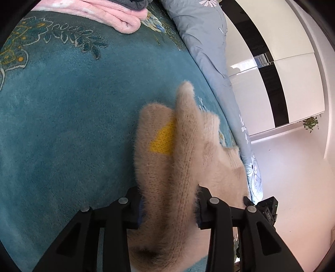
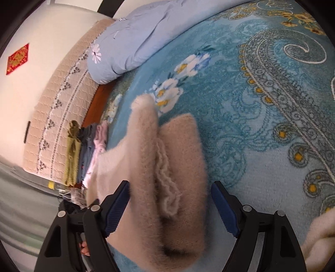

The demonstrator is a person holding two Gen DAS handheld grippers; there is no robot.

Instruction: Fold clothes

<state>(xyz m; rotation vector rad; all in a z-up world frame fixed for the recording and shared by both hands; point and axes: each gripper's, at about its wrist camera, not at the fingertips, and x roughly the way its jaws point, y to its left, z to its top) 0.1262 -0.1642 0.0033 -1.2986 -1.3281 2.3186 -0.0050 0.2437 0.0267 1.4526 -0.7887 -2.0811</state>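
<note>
**Both grippers on one fuzzy sweater, over the teal bedspread**

One beige fuzzy sweater [image 1: 184, 159] is hanging bunched between two grippers, over the teal bedspread [image 1: 62, 117].

Left gripper [image 1: 169, 206]: both fingers are pressing against a thick fold of the sweater, clamped on it. One yellow patch [image 1: 164, 140] is showing on the knit.

Right gripper [image 2: 170, 207]: jaws are standing wide. The left blue pad [image 2: 117, 209] is touching the knit; the right pad [image 2: 225, 211] is sitting clear of it with a gap. Not gripping in this view. One ribbed edge [image 2: 167, 180] is running down the bundle.

Counts elsewhere:
- One folded pink fleece item [image 1: 100, 14] is lying at the far edge of the bedspread, one dark garment [image 1: 134, 4] on top of it.
- One stack of folded clothes [image 2: 83, 150] is sitting by the quilted headboard [image 2: 56, 113]: olive, grey-blue and pink layers are visible, exact count unclear.
- One grey-blue duvet [image 2: 142, 39] with daisy print is lying along the bedspread's edge.
- One red wall ornament [image 2: 17, 58].
- One more pale fuzzy piece [image 2: 320, 236] is showing at the lower right edge; cannot tell whether it belongs to the same sweater.
</note>
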